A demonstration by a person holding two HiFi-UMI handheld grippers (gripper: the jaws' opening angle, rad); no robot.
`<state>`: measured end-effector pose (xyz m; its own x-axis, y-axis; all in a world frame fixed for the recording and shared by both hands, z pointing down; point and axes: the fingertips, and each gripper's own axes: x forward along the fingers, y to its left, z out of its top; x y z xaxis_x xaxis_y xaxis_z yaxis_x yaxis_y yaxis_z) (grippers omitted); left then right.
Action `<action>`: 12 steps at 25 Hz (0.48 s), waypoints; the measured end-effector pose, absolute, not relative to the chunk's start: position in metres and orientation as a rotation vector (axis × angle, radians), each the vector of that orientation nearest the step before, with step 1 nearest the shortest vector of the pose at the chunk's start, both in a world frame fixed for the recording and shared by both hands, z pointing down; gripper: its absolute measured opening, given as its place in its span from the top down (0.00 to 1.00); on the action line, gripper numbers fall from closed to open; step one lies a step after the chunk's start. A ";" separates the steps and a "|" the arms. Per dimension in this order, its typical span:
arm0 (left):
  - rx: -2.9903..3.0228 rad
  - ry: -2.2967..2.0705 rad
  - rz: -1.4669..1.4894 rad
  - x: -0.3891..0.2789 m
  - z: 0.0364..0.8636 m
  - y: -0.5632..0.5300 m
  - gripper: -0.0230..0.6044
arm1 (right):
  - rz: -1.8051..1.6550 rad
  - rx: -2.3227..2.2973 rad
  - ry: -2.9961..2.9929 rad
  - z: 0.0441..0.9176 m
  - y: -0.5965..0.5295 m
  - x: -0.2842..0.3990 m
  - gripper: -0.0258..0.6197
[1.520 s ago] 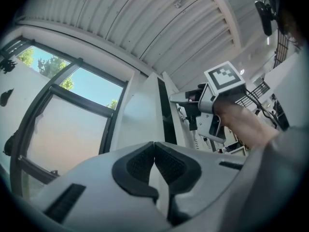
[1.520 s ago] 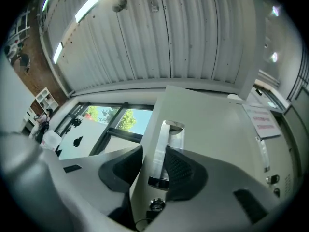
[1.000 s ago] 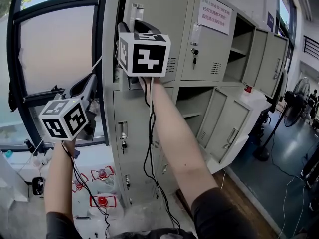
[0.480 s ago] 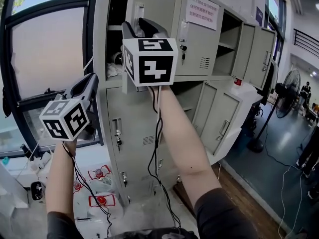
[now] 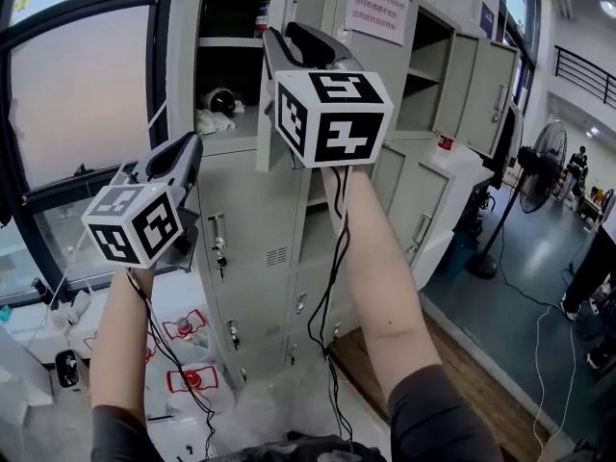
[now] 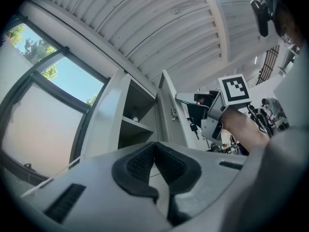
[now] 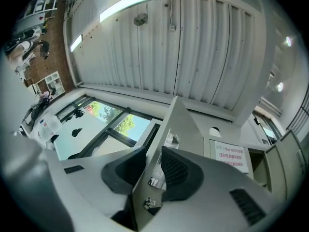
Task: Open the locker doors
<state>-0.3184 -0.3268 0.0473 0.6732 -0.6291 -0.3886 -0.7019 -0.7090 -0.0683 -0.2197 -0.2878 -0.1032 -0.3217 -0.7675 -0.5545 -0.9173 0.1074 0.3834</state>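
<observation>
Right claw pinches the free edge of the top-left locker door, its jaws having just closed further onto it. The door stands partly swung out. The compartment behind it holds a crumpled white cloth and a round object on the lower shelf, with a small container above. Left claw is pressed together, empty, apart from the lockers.

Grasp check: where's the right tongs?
Head view, upper centre: right tongs, just closed further, grip the edge of the open top-left locker door, left of the door with the notice.
</observation>
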 end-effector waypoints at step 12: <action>-2.661 1.065 0.491 -0.281 0.043 -0.315 0.95 | 1.006 -1.568 2.187 -0.102 -0.258 -0.174 0.81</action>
